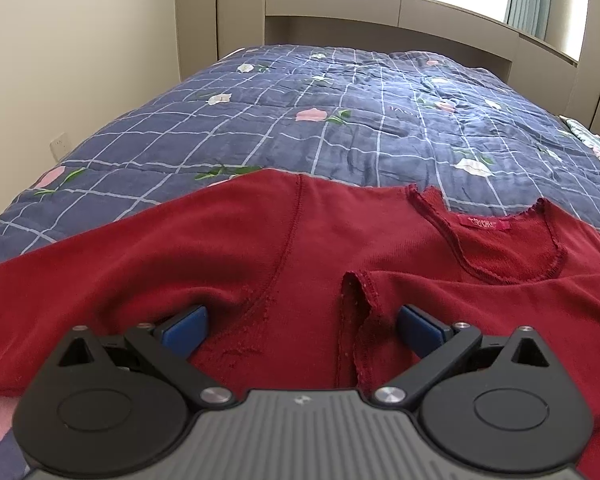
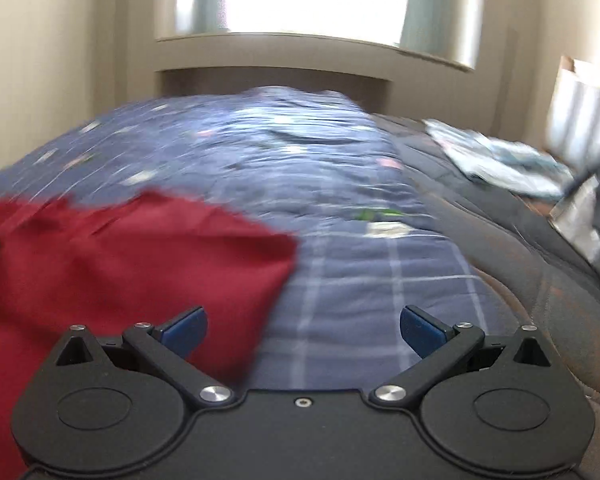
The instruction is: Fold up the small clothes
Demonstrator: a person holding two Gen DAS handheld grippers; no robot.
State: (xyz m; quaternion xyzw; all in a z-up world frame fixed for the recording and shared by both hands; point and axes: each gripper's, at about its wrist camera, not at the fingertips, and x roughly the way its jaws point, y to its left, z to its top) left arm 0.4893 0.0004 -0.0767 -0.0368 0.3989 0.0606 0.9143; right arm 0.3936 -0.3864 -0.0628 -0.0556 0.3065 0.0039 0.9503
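Note:
A dark red long-sleeved top (image 1: 228, 240) lies flat on the blue checked floral quilt (image 1: 340, 112), neckline and pink label (image 1: 485, 225) at the right. One sleeve is folded across the body, its cuff (image 1: 358, 292) in the middle. My left gripper (image 1: 302, 326) is open, its blue pads low over the top on either side of the cuff, holding nothing. My right gripper (image 2: 304, 330) is open and empty over the quilt (image 2: 340, 208), at the right edge of the red top (image 2: 120, 256). The right wrist view is blurred.
The bed runs to a beige headboard shelf (image 1: 380, 12) under a bright window. A wall with a socket (image 1: 60, 145) is at the left. Light patterned cloth (image 2: 500, 160) lies on a dark cover (image 2: 540, 280) at the right.

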